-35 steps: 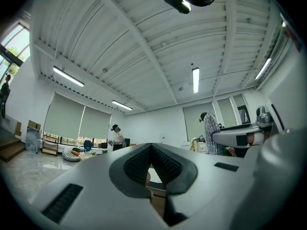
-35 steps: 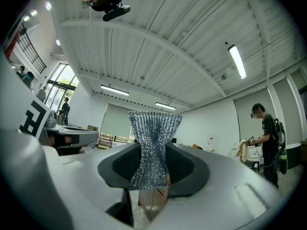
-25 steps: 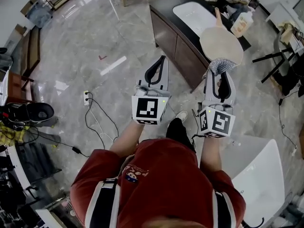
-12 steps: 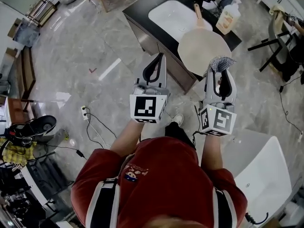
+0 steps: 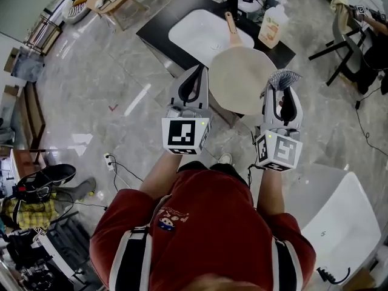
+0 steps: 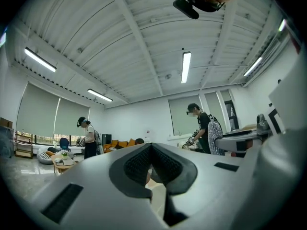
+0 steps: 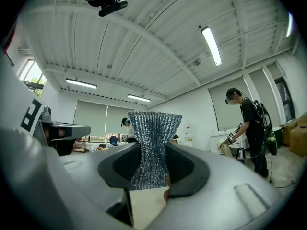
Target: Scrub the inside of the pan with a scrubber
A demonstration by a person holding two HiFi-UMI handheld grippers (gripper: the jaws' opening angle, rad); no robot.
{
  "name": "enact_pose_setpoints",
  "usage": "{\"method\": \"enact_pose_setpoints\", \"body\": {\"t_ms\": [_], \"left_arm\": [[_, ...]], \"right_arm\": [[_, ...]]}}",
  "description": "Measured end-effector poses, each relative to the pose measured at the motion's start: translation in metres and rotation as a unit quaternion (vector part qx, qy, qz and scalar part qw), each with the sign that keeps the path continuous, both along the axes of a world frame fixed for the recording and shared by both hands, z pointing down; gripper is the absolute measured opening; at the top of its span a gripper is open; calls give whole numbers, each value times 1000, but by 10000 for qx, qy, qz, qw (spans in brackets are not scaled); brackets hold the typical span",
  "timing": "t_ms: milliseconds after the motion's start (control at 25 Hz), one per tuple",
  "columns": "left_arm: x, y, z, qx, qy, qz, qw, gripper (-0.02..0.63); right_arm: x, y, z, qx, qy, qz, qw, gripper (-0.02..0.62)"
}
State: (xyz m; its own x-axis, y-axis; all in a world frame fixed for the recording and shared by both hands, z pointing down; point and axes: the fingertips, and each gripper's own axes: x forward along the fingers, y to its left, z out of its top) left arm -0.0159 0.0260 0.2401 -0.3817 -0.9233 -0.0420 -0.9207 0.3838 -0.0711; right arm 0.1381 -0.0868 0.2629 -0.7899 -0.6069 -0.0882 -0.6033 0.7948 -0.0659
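Note:
A round beige pan point(image 5: 239, 80) with a wooden handle point(image 5: 231, 23) lies on the near edge of a black counter point(image 5: 159, 26), partly over its white sink point(image 5: 194, 32). My right gripper point(image 5: 280, 90) is shut on a silver mesh scrubber point(image 5: 281, 77), just right of the pan. In the right gripper view the scrubber point(image 7: 152, 138) stands pinched between the jaws of the right gripper point(image 7: 151, 164) and fans out above them. My left gripper point(image 5: 199, 73) is held just left of the pan, shut on nothing. In the left gripper view, the left gripper point(image 6: 150, 148) points up at the ceiling.
A soap bottle point(image 5: 272, 24) stands on the counter behind the pan. A chair point(image 5: 339, 23) is at the right, a white tub point(image 5: 339, 217) at the lower right, cables point(image 5: 115, 162) on the floor at the left. Other people stand in the room point(image 6: 204, 128).
The counter, sink and pan have come closer, and the pan now lies between the two grippers. Both grippers keep their pose, the right one still holding the scrubber.

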Motion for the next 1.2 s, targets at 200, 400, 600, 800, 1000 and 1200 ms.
{"method": "enact_pose_setpoints", "body": {"t_ms": [200,400,600,800,1000,1200], "left_arm": [[-14,-24,-2,14,30,163,9999,5],[-38,-52,8,-3,122,479,9988,6],[-65,-101,12,37,150,1110,9937,5],[-99,-147,9,70,272,1737,9844,6],[-123,-179,14,11,451,2246,9734,5],[-127,-205,25,-93,394,2769,9600,5]], "right_arm": [[-6,-21,1,-23,48,200,9998,169],[-22,-37,8,-11,152,472,9988,169],[-44,-62,10,-11,242,985,9948,169],[-64,-82,6,15,499,1607,9857,169],[-81,-91,9,-87,599,2150,9747,167],[-90,-99,19,-160,675,2600,9631,167]]}}
